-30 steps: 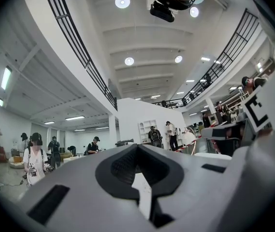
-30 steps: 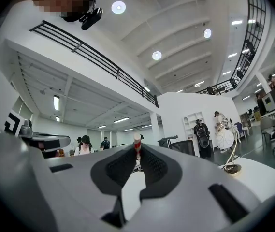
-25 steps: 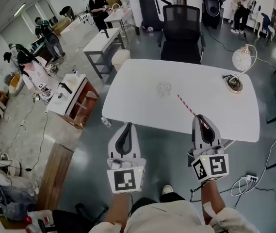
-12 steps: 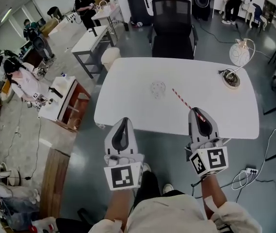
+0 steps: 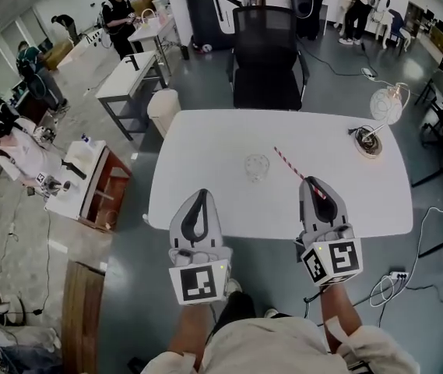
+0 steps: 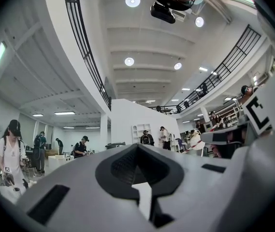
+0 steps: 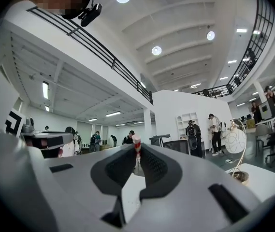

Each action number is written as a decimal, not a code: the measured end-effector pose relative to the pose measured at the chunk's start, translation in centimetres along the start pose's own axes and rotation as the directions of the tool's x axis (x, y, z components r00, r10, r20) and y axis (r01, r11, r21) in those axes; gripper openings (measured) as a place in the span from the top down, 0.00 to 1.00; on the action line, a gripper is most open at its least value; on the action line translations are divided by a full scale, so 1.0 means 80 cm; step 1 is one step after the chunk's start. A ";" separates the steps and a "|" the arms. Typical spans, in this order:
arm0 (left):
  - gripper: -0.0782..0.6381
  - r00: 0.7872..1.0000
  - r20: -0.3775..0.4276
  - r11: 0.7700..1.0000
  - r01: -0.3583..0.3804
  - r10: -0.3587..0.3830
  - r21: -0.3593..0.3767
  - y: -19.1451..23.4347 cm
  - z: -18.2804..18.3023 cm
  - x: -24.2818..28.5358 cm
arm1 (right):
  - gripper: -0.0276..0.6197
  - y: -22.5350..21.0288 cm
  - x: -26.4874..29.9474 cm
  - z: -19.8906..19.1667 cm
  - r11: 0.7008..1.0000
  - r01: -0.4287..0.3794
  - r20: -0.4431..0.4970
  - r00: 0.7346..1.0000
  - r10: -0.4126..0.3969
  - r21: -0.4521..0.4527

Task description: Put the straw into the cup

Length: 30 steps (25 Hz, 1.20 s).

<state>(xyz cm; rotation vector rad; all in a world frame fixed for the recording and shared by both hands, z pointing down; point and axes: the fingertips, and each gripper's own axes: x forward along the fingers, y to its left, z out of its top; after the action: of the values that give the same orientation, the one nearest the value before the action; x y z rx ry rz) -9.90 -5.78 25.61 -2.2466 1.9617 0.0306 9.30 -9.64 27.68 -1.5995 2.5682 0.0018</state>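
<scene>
A clear cup (image 5: 257, 167) stands upright near the middle of the white table (image 5: 205, 146). A red-and-white striped straw (image 5: 290, 164) slants up and left out of my right gripper (image 5: 315, 187), which is shut on its lower end. The straw's free tip lies just right of the cup, apart from it. In the right gripper view the straw (image 7: 137, 146) stands between the closed jaws of the right gripper (image 7: 136, 154). My left gripper (image 5: 198, 206) hovers over the table's near edge, left of the cup. It is shut with nothing in it, as the left gripper (image 6: 137, 151) view also shows.
A small desk lamp with a round white head (image 5: 384, 104) and a base (image 5: 368, 143) sits at the table's far right. A black office chair (image 5: 266, 53) stands behind the table. Cables (image 5: 396, 280) lie on the floor at the right. People work at benches far off to the left.
Both grippers have moved forward to the table's near edge. The straw has travelled with the right gripper, and its tip is now closer to the cup.
</scene>
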 end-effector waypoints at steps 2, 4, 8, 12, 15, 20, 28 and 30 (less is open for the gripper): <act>0.89 1.000 -0.012 1.000 0.013 -0.013 -0.008 0.016 -0.009 0.015 | 0.92 0.005 0.017 -0.001 1.000 0.016 -0.010 1.000 -0.016 -0.014; 0.89 1.000 -0.007 0.999 0.023 -0.023 -0.025 0.030 -0.010 0.030 | 0.92 0.009 0.033 0.000 0.999 0.030 -0.016 0.999 -0.031 -0.025; 0.89 0.999 0.008 0.998 0.050 -0.050 -0.050 0.054 -0.013 0.057 | 0.92 0.015 0.063 0.002 0.997 0.067 -0.015 0.998 -0.068 -0.038; 0.89 0.997 0.016 0.995 0.083 -0.082 -0.062 0.080 -0.020 0.083 | 0.92 0.024 0.091 -0.001 0.994 0.101 -0.015 0.995 -0.102 -0.050; 0.89 0.994 0.016 0.992 0.110 -0.109 -0.068 0.089 -0.028 0.099 | 0.92 0.027 0.105 -0.007 0.991 0.121 -0.020 0.992 -0.123 -0.053; 0.89 0.989 0.001 0.985 0.150 -0.151 -0.080 0.089 -0.046 0.116 | 0.92 0.027 0.115 -0.026 0.988 0.143 -0.053 0.988 -0.145 -0.052; 0.89 0.985 -0.072 0.984 0.149 -0.156 -0.094 0.070 -0.104 0.155 | 0.92 -0.011 0.145 -0.090 0.989 0.147 -0.143 0.979 -0.147 -0.008; 0.89 0.985 -0.093 0.985 0.136 -0.146 -0.105 0.067 -0.122 0.169 | 0.92 -0.023 0.159 -0.110 0.991 0.134 -0.170 0.977 -0.130 0.012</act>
<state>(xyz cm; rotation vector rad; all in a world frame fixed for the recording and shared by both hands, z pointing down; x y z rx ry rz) -14.15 -21.08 33.04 -2.4914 1.8816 -0.0033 4.52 -22.33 35.26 -1.8319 2.5650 -0.1820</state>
